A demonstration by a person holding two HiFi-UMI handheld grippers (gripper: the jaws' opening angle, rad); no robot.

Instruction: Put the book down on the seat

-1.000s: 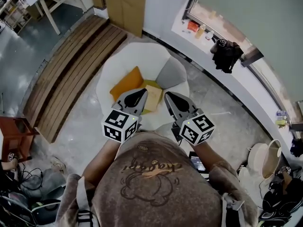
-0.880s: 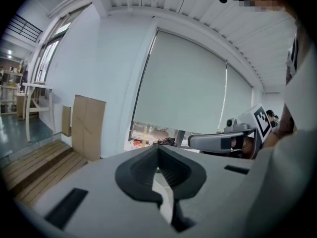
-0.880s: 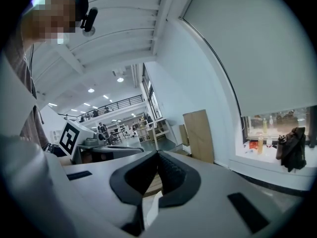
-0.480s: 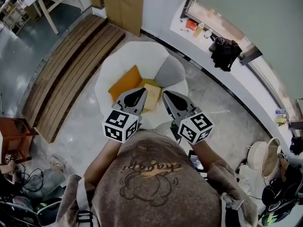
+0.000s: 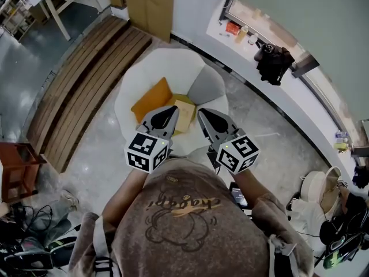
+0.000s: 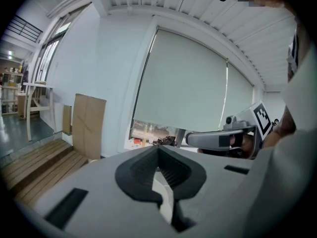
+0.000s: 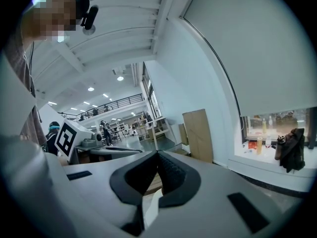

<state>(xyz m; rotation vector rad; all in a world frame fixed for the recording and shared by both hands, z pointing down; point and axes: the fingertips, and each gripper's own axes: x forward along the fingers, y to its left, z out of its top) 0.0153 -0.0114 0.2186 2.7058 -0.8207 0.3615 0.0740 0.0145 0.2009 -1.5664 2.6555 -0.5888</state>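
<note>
- The left gripper and right gripper are level side by side in front of the person's chest, each with its jaws pressed together on nothing
- Below and between their tips, the tan book lies on the seat of the white armchair, held by neither gripper
- An orange cushion lies left of the book and a grey cushion right of it
- A cardboard sheet leans on the far wall

White chair, orange cushion, grey cushion, tan book

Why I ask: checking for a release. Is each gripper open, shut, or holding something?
Left gripper: shut, nothing between its jaws.
Right gripper: shut, nothing between its jaws.
</note>
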